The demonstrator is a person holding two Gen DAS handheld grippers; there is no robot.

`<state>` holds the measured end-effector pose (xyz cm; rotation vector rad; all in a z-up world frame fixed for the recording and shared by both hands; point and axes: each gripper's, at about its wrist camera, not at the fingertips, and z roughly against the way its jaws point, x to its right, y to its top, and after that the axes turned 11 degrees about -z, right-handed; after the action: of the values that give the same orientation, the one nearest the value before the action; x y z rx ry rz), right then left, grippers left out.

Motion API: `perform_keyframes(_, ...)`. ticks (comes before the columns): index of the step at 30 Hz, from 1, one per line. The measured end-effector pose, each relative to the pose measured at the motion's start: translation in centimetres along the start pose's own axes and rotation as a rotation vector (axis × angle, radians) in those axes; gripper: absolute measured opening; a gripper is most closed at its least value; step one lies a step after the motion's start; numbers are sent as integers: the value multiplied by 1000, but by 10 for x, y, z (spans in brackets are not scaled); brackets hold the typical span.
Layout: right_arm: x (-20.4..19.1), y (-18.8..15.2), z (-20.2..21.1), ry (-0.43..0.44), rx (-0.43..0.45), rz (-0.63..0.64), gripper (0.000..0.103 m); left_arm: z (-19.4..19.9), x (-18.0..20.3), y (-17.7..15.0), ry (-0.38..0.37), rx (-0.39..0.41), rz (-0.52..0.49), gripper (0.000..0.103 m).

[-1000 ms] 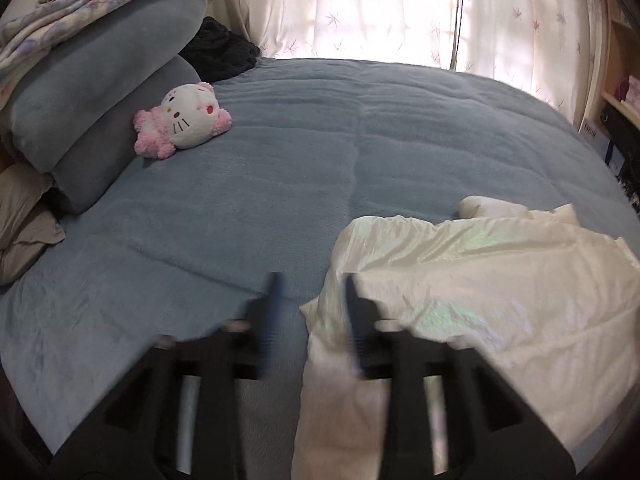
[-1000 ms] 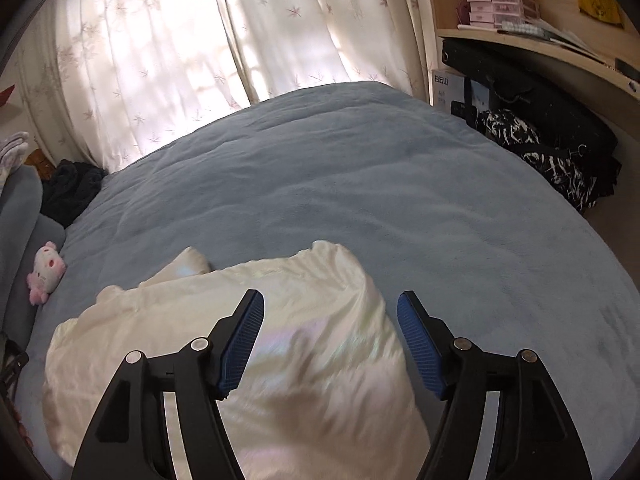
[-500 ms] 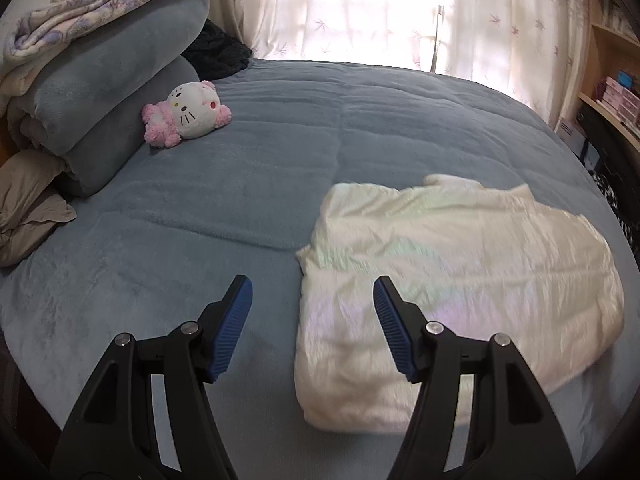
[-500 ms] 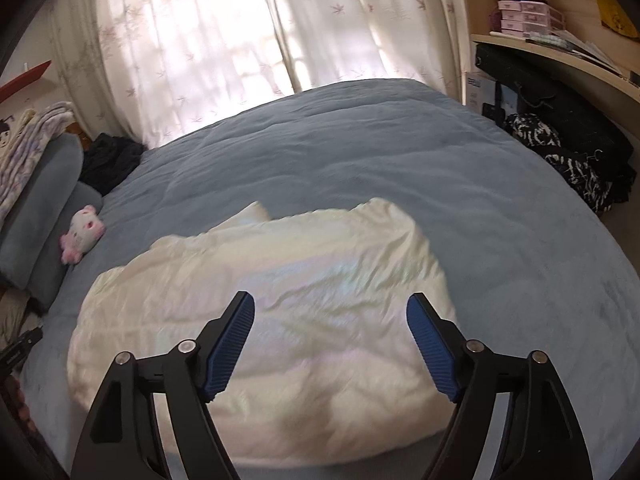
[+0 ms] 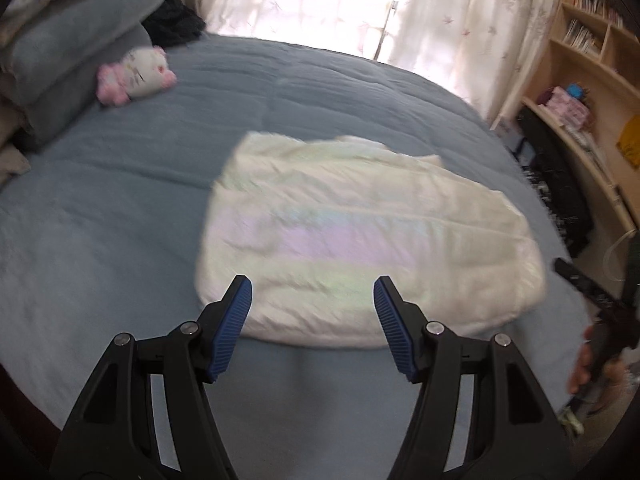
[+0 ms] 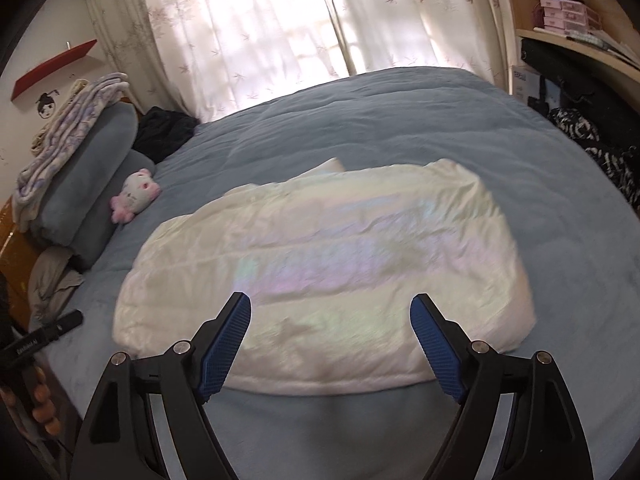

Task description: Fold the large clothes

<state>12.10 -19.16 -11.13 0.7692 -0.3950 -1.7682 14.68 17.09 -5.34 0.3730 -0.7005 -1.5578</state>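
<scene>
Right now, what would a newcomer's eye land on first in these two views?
The white shimmery garment, folded into a puffy block, dominates the middle of the blue bed. Both the left gripper and right gripper are open above its near edge, holding nothing. A pink-and-white plush toy lies by the stacked pillows.

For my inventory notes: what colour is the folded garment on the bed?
Cream-white, with a faint pink-green sheen. The garment shows best in the right wrist view.

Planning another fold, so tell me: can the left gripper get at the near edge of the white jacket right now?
Probably yes. The left gripper is open and holds nothing, and the folded white jacket lies flat on the blue bedspread just ahead of its fingertips, with nothing between them.
</scene>
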Motion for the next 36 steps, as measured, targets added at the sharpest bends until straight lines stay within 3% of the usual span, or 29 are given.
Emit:
perform_keyframes(6, -20, -26, -1, 32, 18, 43, 83, -21, -4, -46, -198, -52, 172, 67)
perform_keyframes(14, -38, -55, -25, 80, 1, 78, 83, -84, -16, -99, -303, -110, 341, 68)
perform_keyframes(17, -41, -63, -39, 90, -29, 86, 83, -103, -25, -105, -326, -80, 405, 68)
perform_keyframes(26, -37, -65, -85, 104, -102, 51, 83, -148, -40, -86, -356, -9, 499, 70)
perform_keyframes(36, -59, -38, -133, 126, -132, 67, 80, -198, -66, -38, -361, 82, 585, 73)
